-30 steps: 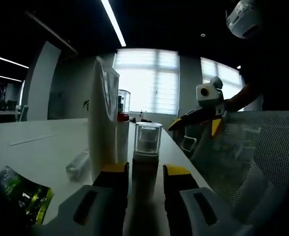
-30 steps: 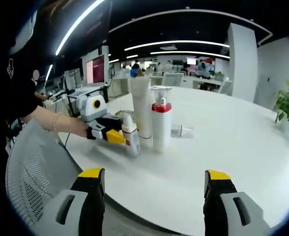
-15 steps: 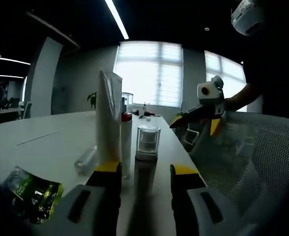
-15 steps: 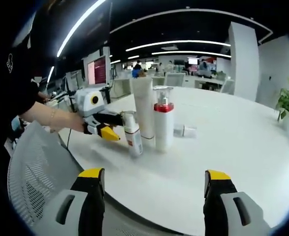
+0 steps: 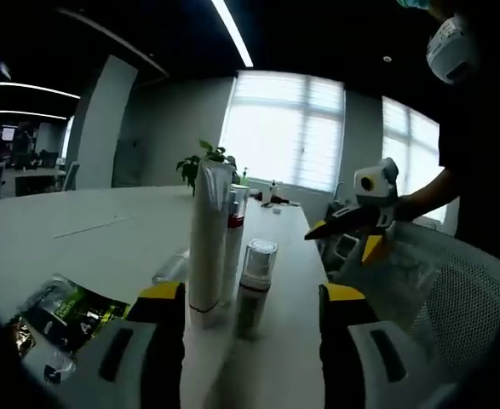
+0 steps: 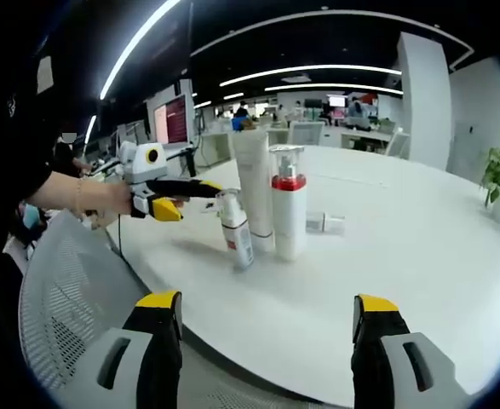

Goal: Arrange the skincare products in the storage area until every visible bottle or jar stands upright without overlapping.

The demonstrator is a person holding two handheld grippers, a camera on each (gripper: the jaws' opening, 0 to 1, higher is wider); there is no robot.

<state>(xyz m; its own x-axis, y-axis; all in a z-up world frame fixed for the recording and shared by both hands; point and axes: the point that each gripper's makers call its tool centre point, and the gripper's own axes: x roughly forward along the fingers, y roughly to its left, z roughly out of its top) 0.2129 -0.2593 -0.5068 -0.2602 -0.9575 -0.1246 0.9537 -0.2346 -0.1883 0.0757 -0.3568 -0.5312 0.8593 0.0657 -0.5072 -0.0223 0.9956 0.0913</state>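
Spanning both views under everything else: white round table point(image 6: 420, 281), with mesh chair back point(image 6: 62, 315) at its near edge below the right gripper's fingers.

Standing upright past the left gripper's fingertips in the left gripper view: tall white tube point(image 5: 209, 234), just left of centre of the gap; red-collared pump bottle point(image 5: 233, 243) close behind it, touching or nearly so, cannot tell which; small spray bottle point(image 5: 254, 288) nearest the fingers, slightly right of the tube, apart from both pads. Lying flat beyond the tube: small clear vial point(image 5: 171, 267). Crumpled beside the left finger: green foil packet point(image 5: 58, 311).

Held level and low to the tabletop: left gripper point(image 5: 245, 315), fingers spread wide, nothing between them, pads clear of the spray bottle. Seen from the right gripper view, gripped in a person's hand point(image 6: 105, 198) on an outstretched forearm, tips stopping just short of the small bottle.

Hanging back off the table edge: right gripper point(image 6: 267, 328), fingers parted and empty, well apart from the three standing bottles ahead.
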